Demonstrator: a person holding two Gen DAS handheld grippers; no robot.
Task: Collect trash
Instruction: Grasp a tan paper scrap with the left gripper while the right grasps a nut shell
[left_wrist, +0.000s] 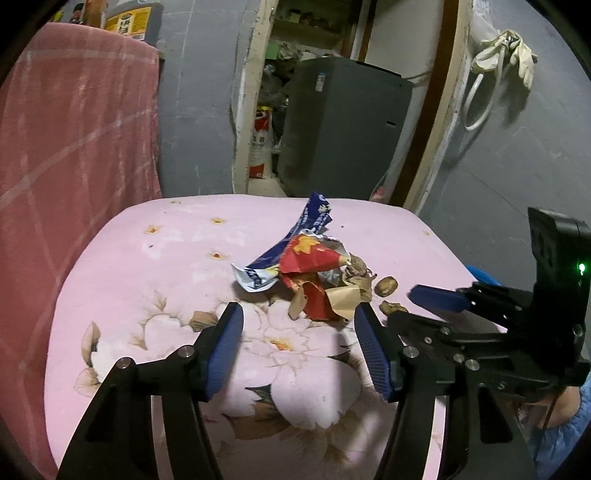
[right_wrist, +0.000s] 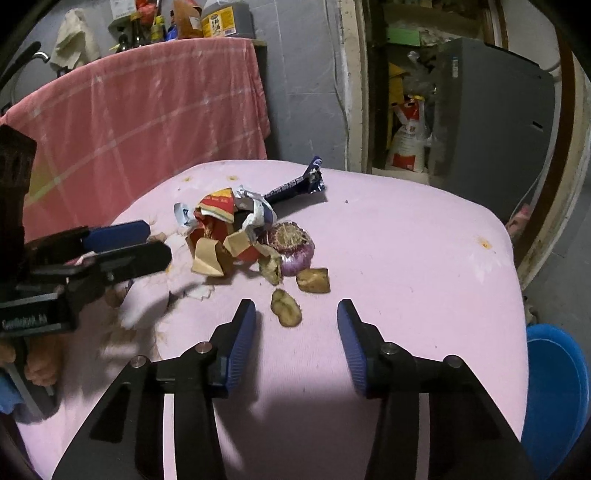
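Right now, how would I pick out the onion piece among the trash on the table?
Start at the pink flowered tablecloth and find the heap of crumpled wrappers near its middle. At the heap's right edge lies the onion piece, against the paper. It is the only purple, rounded thing, with a dry brown root disc on top; the scraps beside it are brown lumps.

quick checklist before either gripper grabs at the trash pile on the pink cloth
1. Left gripper empty, jaws apart: ok.
2. Right gripper empty, jaws apart: ok.
3. Red wrapper ahead of the left gripper, not yet between its pads: ok.
4. Brown scrap lies between the right fingertips, not gripped: ok.
5. Grippers apart from each other: ok, but close beside the pile.
6. Blue bin at the table edge; whether it is empty: cannot tell.
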